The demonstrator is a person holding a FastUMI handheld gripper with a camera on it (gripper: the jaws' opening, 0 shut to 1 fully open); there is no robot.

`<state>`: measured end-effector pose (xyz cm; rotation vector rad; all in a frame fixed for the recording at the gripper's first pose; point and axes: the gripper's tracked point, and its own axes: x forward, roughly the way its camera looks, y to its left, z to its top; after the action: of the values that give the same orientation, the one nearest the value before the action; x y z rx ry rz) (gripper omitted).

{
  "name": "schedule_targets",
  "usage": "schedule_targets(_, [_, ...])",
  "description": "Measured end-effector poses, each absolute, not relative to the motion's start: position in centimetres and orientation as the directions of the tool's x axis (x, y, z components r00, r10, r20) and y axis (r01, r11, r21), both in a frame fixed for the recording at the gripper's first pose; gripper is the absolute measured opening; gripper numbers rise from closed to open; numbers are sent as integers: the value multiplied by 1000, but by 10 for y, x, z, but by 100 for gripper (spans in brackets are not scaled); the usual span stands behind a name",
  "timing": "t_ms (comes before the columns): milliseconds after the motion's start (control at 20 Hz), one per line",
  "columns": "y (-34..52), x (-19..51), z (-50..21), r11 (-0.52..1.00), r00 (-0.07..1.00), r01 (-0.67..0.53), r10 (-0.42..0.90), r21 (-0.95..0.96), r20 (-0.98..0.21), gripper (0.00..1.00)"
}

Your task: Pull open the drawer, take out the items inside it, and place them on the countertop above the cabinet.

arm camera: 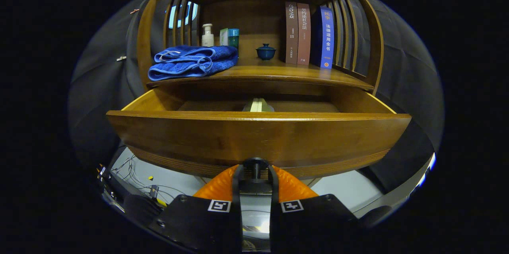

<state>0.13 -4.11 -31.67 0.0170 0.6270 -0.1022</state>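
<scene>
I'm clamping my gripper on the drawer knob, seemingly; overpulling risks the drawer dropping, spilling the pale item.

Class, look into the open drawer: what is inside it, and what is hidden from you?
Inside the drawer, a pale object shows just above the front panel; its lower part and the floor nearest the front are covered. The gripper has its fingers closed around the knob.
</scene>
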Motion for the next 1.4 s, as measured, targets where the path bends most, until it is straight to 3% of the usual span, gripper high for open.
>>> schedule_targets(700, [-37,-44,-322,993,758,120,-88,5,-646,32])
schedule_targets(850, [-35,-48,-319,993,761,114,-89,-2,-642,51])
schedule_targets(1050, [-35,-57,-295,992,781,123,-87,15,-618,96])
schedule_targets(1400, [-26,-45,-231,995,830,84,-39,56,-557,100])
